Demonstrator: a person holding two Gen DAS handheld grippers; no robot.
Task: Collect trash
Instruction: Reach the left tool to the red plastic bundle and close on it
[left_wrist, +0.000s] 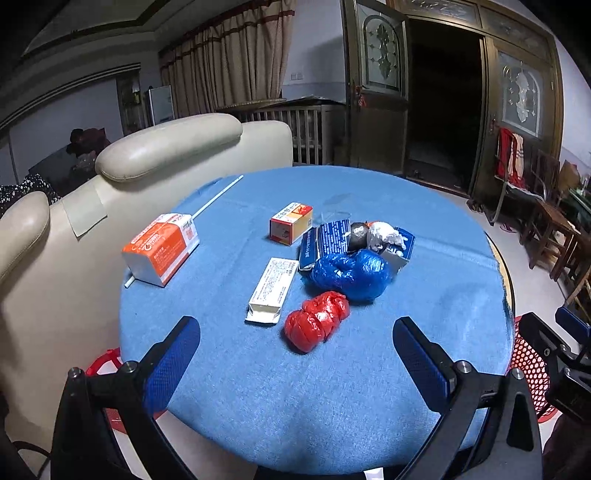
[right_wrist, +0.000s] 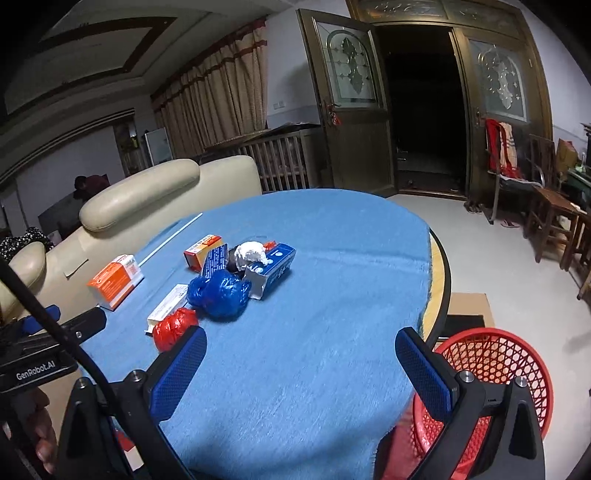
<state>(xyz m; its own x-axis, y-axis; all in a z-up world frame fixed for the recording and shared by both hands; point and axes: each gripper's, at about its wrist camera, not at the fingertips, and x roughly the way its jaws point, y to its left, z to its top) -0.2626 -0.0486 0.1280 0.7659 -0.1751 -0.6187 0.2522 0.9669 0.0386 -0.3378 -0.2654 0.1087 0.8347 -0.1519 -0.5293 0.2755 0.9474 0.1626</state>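
Right in the middle of the round table (left_wrist: 369, 406), on its blue cloth, the trash lies in a loose heap. Nearest is a red crumpled bag (left_wrist: 317, 320), touching a white flat box (left_wrist: 271, 290) on its left. Just behind sits a blue crumpled bag (left_wrist: 351, 272), pressed against a blue carton (left_wrist: 325, 240) with a white paper wad (left_wrist: 386, 233) and a dark lump (left_wrist: 359, 233) on top. A small orange-and-yellow box (left_wrist: 291, 222) stands beside them, and a bigger orange-and-white box (left_wrist: 161, 248) lies well apart to the left with a thin white stick (left_wrist: 218, 195) running under it.

The left gripper (left_wrist: 295, 354) hangs over the near edge of the table, fingers wide apart, holding nothing. The right gripper (right_wrist: 301, 363) hovers just the same, spread and empty.

A red mesh basket (right_wrist: 495, 373) stands on the floor by the table's right edge, partly hidden behind the right gripper. A cream sofa (left_wrist: 166, 147) backs the table on the left.
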